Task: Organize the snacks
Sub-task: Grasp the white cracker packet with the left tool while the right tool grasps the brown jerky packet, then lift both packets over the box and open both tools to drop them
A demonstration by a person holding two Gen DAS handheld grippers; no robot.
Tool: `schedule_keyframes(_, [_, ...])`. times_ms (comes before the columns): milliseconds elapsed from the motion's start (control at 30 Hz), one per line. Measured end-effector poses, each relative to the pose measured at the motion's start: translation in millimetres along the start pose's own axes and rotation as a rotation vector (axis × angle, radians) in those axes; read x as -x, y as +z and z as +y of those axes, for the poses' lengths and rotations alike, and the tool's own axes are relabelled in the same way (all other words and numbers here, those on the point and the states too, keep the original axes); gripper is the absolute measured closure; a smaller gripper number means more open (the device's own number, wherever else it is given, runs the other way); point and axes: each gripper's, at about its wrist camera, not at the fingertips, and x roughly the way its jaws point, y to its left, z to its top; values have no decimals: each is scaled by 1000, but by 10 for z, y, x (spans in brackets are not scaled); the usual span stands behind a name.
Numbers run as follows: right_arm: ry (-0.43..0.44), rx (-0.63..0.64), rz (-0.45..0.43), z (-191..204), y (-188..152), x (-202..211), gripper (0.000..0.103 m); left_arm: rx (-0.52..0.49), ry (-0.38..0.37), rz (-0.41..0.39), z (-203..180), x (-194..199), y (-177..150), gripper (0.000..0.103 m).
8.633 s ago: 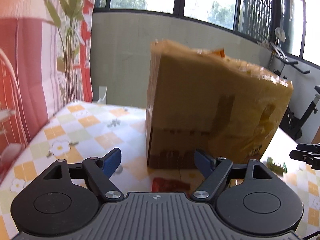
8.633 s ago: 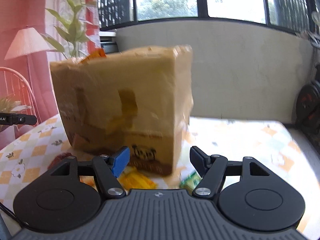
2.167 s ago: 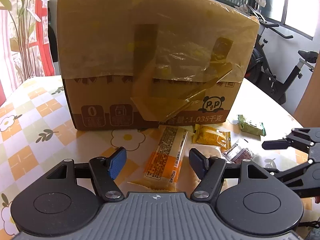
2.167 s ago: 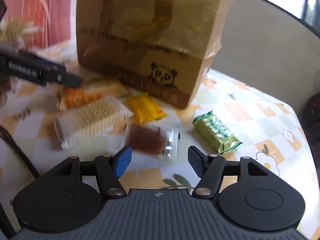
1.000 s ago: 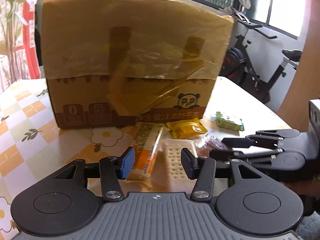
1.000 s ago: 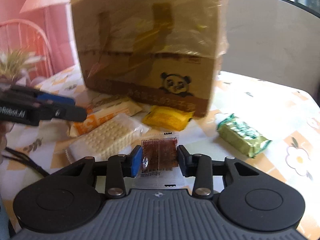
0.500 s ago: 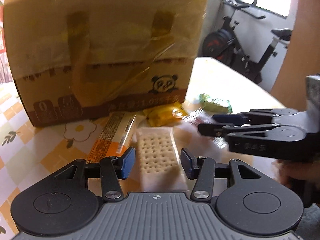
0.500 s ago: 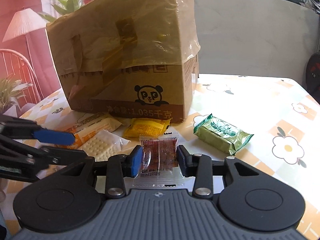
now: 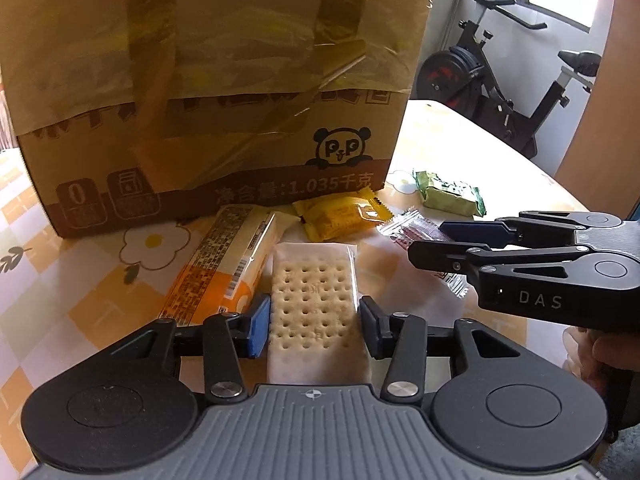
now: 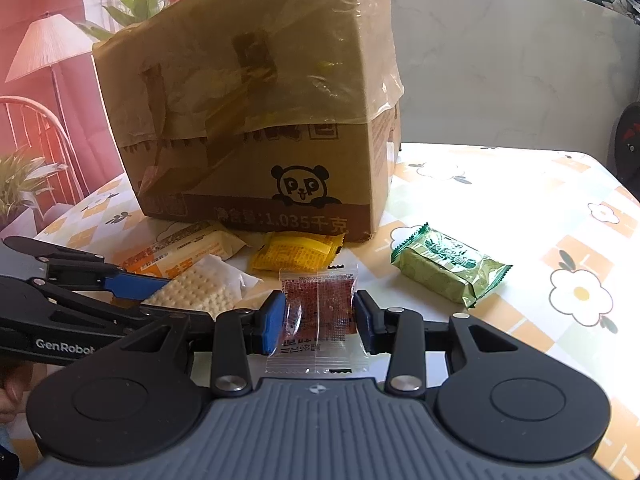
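Two views. Left wrist: left claw (image 9: 314, 330) closing around the cracker pack (image 9: 314, 304), mid-bench before the box (image 9: 208, 92); brittle, so squeeze its long edges gently. Right wrist: right claw (image 10: 316, 322) pinches the light, crinkly red sachet (image 10: 318, 312) by its sides.

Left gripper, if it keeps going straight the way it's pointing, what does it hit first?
The left gripper is closing around the cracker pack, already between its fingers. Straight on, it would probably run along that pack toward the yellow snack, then the cardboard box; depth is hard to judge.
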Motion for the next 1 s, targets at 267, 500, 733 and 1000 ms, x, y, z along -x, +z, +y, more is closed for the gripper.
schedule_keyframes(267, [6, -11, -23, -15, -11, 49, 63, -11, -17, -65, -11, 227, -10, 54])
schedule_keyframes(500, [-11, -20, -50, -10, -20, 124, 63, -23, -44, -126, -41, 394, -9, 54])
schedule_keyframes(733, [8, -8, -154, 62, 298, 496, 63, -44, -53, -267, 38, 800, 296, 54])
schedule_keyframes(1000, [56, 80, -384, 202, 1317, 953, 63, -71, -63, -487, 227, 1408, 1067, 54])
